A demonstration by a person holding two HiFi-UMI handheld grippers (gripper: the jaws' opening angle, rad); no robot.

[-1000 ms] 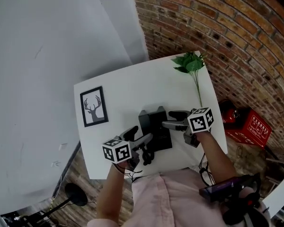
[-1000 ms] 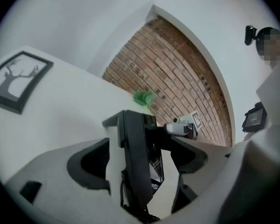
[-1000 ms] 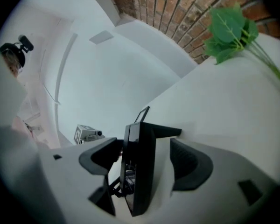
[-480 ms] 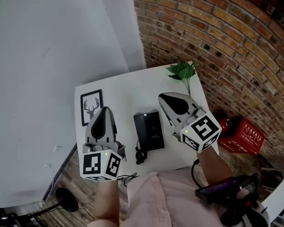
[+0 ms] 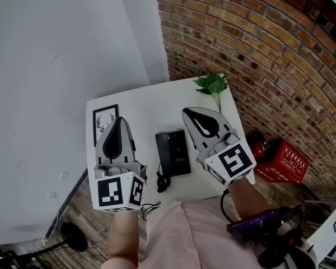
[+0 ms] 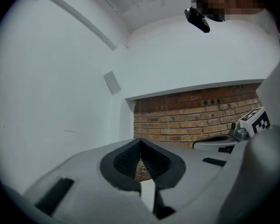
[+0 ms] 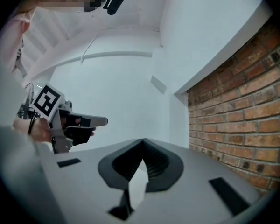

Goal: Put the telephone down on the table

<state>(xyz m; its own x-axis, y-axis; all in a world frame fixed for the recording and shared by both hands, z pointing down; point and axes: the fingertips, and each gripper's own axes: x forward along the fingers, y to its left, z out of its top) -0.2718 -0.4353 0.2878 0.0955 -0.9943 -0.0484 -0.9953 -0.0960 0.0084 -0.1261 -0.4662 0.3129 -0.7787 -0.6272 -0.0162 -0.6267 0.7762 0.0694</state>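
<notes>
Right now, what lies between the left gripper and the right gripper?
The head view shows the black telephone, flat on the white table, between the left gripper and the right gripper.

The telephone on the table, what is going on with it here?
A person holds a claw in each hand. The black telephone lies flat on the white table, and nothing touches it. The left claw and the right claw hover above the table on either side of it, both shut and empty.
</notes>
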